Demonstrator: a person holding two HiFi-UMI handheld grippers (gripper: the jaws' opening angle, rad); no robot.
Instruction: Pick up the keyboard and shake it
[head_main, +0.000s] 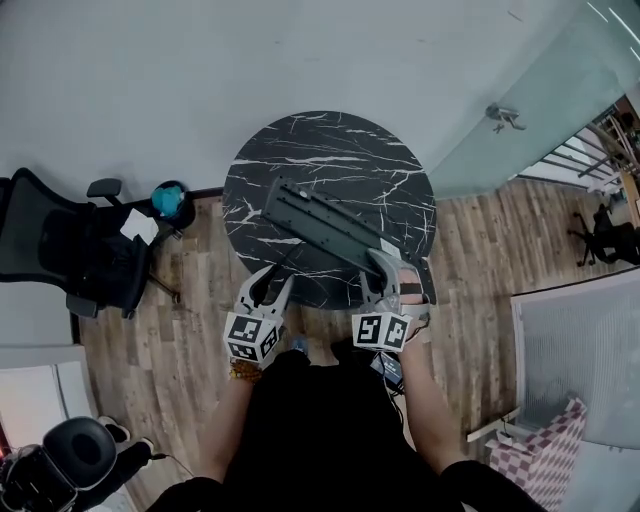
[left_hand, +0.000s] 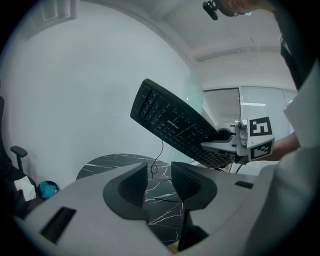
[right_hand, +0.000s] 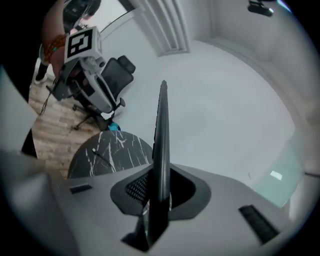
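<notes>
The keyboard (head_main: 330, 222) is held tilted in the air above the round black marble worktop (head_main: 330, 145), clear of its surface. One end is clamped between the jaws of the right hand-held gripper (right_hand: 155, 192). A thin cable (left_hand: 161, 150) hangs from it to the worktop. The left hand-held gripper (left_hand: 160, 172) is held near the worktop's near edge, jaws apart and empty, away from the keyboard.

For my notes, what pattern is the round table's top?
The table is black with white veining; head view shows it best.
</notes>
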